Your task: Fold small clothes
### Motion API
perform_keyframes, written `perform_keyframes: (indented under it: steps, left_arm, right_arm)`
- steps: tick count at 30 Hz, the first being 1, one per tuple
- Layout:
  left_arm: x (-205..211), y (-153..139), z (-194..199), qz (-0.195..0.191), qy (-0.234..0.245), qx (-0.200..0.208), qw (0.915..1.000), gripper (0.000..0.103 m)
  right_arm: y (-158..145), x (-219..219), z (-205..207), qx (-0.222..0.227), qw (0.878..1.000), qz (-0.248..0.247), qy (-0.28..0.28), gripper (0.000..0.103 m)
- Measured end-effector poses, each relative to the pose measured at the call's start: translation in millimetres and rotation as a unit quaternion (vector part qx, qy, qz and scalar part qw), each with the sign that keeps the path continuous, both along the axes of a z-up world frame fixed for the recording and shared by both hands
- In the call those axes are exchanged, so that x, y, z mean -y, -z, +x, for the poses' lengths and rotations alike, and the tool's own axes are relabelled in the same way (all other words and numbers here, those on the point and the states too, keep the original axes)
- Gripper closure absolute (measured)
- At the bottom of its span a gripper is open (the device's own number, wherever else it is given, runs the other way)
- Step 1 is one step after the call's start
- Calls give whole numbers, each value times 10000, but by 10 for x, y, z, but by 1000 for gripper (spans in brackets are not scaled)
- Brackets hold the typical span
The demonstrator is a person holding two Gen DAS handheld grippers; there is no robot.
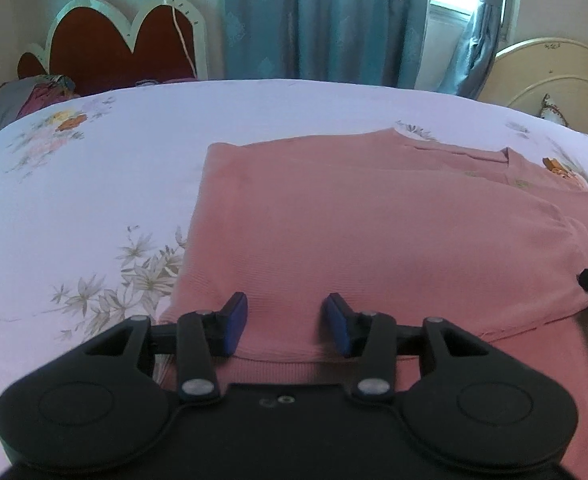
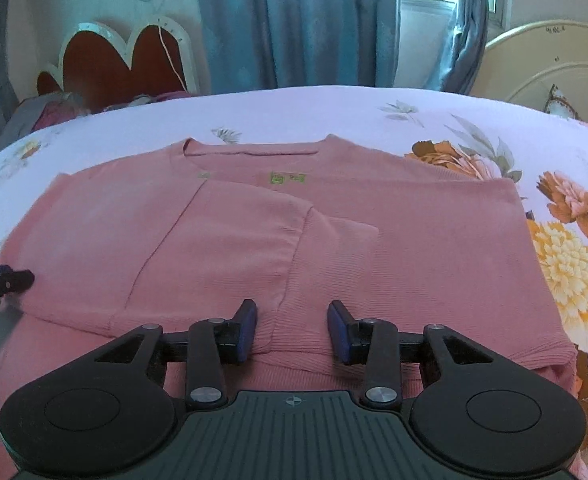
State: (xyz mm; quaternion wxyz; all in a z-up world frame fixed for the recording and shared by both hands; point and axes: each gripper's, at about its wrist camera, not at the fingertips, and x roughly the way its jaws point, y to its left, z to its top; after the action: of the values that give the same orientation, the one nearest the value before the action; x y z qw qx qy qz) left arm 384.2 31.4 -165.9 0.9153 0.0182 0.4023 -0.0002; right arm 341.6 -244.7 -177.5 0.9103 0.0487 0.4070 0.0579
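Pink top [image 2: 334, 240] flat on bed [image 2: 253, 116], sleeves folded in. Soft, light, limp knit. Left gripper [image 1: 285, 326], right gripper [image 2: 292, 330]: jaws apart, empty. Likely pinch hem [image 2: 294, 372] at near edge.

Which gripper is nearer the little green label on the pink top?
Right. The right gripper sits almost straight below the green label; the left gripper works the pink top's far left side.

Garment [image 2: 221, 236]: uniform dusty pink, fine ribbed knit, small lime-green label [image 2: 287, 178] below neckline. Bed sheet [image 1: 93, 168]: pale lilac, printed with orange, yellow and pink flowers and grey-beige leaves. Curtains [image 2: 294, 20]: blue-grey, faint diamond motif. Headboard [image 1: 105, 40]: dark red, white-edged. Gripper pads [image 2: 249, 330]: blue on black.
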Motion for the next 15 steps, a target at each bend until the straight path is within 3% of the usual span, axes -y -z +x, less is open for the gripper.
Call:
perform_keyframes:
  steps: [7,11,15]
  left_arm:
    - [81,-205,-221,-119,-146,23,9998,60]
    - [212,-308,-444,-68,-113,72,9999,49]
    - [307,-368,-695,-67,-130,66,9999,45]
  right_arm:
    - [-215,201,-301,112,9984,549,-66,64]
    - [-288,309,-511,67,9978,640,-180,64]
    - [-315,375,-737,12,9968,713,-363,64]
